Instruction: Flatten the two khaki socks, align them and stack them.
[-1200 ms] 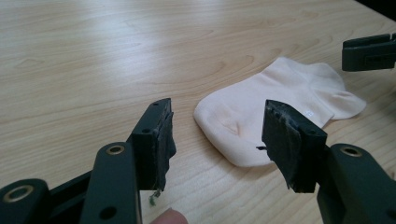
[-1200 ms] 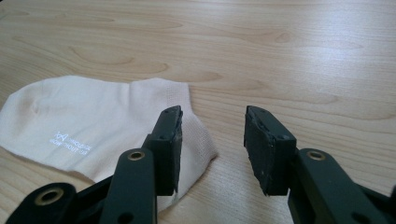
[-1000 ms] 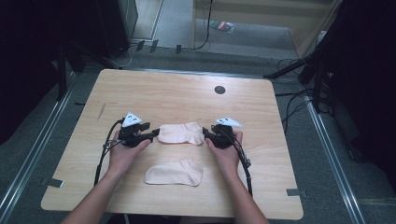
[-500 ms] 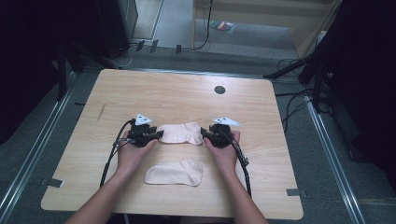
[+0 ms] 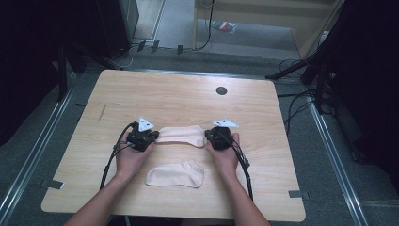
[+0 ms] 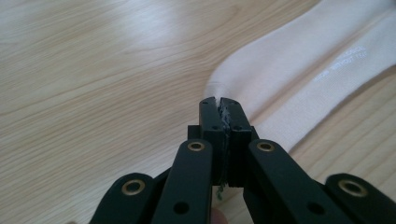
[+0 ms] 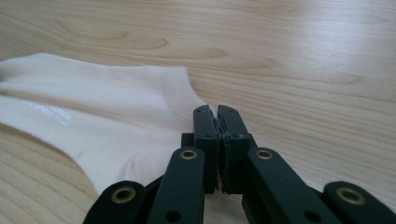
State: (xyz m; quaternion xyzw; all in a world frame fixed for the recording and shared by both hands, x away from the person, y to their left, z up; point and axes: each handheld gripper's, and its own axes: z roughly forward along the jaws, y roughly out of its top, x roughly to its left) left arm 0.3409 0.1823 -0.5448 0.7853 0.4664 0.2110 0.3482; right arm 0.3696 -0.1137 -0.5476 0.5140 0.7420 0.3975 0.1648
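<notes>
A pale pink sock [image 5: 181, 135] lies flat across the middle of the wooden table [image 5: 179, 101], stretched between my two grippers. My left gripper [image 5: 154, 138] is at its left end. In the left gripper view the jaws are shut [image 6: 219, 100] on the sock's rounded tip [image 6: 299, 70]. My right gripper [image 5: 208, 138] is at the sock's right end. Its jaws are shut [image 7: 215, 110] on the edge of the ribbed cuff [image 7: 116, 126]. A second, matching sock [image 5: 175, 174] lies flat nearer the person, between the two forearms.
A small round dark hole [image 5: 221, 90] sits near the table's far edge. Cables [image 5: 111, 160] trail from both grippers toward the front edge. Floor rails, dark stands and more cables surround the table.
My left gripper has moved a little to the right, up to the upper sock's left end. The right gripper and both socks have hardly moved.
</notes>
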